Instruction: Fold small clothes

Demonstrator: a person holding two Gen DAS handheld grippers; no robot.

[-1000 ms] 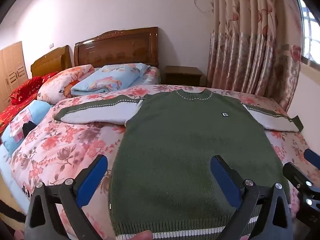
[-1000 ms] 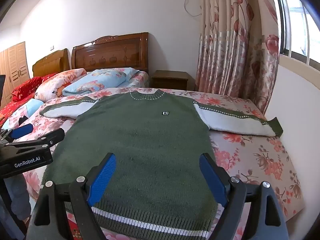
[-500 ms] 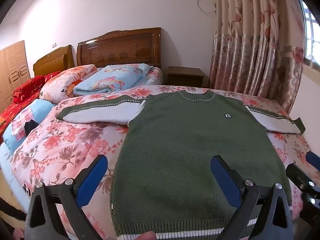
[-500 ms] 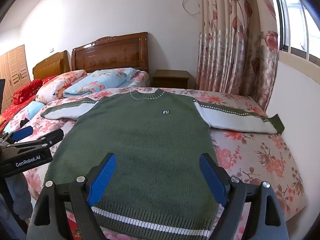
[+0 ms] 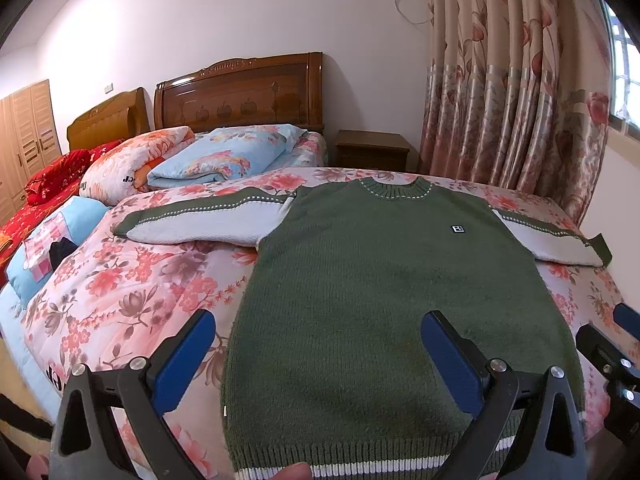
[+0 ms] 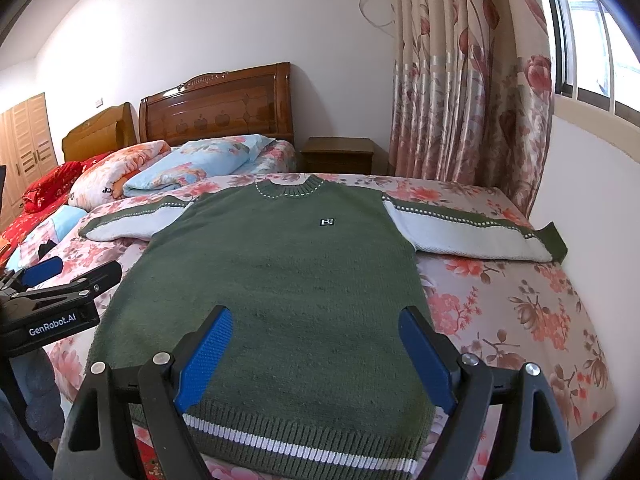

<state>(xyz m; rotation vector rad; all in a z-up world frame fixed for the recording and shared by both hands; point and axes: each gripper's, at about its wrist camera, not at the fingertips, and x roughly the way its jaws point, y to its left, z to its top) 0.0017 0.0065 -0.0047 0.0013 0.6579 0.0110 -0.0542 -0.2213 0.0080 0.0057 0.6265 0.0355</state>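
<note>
A: Left wrist view?
B: Left tool spread wide, holding nothing, above the hem of the green knitted sweater with grey sleeves, spread flat on the floral-quilted bed.

A: Right wrist view?
B: Right tool likewise wide and empty. Folding not started; judged next: grip a sleeve, fold inward.

A: Which parts are being cut off?

B: The sweater hem is running out under the bottom edge of the left wrist view, and a fingertip is showing only partly there. The right gripper is entering at the right edge, its jaws lying outside that picture.

A: And what is staying unreadable?

B: The chest badge is appearing too small to read, and the dark item near the bed's left edge is remaining unidentifiable.
</note>
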